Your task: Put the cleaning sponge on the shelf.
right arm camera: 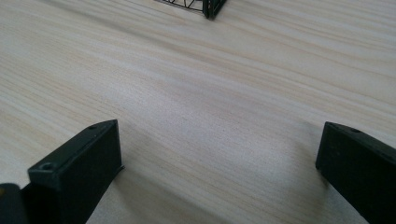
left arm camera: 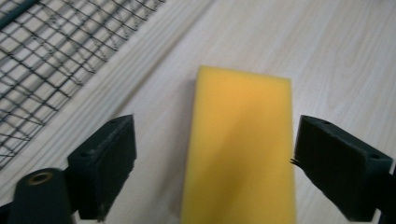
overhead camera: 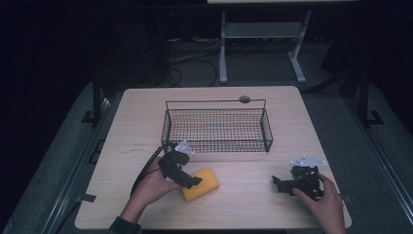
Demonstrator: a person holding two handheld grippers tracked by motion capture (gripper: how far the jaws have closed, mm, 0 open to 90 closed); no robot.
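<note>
A yellow sponge (overhead camera: 207, 184) lies flat on the wooden table (overhead camera: 253, 204), in front of the wire basket (overhead camera: 216, 129). My left gripper (overhead camera: 191, 181) hangs just over the sponge's left end, held by a hand from the lower left. In the left gripper view the sponge (left arm camera: 240, 149) lies between the jaws of the left gripper (left arm camera: 215, 172). They stand open, with a gap of table on each side. My right gripper (overhead camera: 278, 184) rests low at the table's right, pointing left. In its own view the right gripper (right arm camera: 219, 163) is open over bare wood.
The black wire basket sits mid-table; its mesh (left arm camera: 42, 60) shows at the upper left of the left gripper view and one corner (right arm camera: 212, 7) at the top of the right gripper view. A white desk frame (overhead camera: 263, 44) stands on the floor behind the table.
</note>
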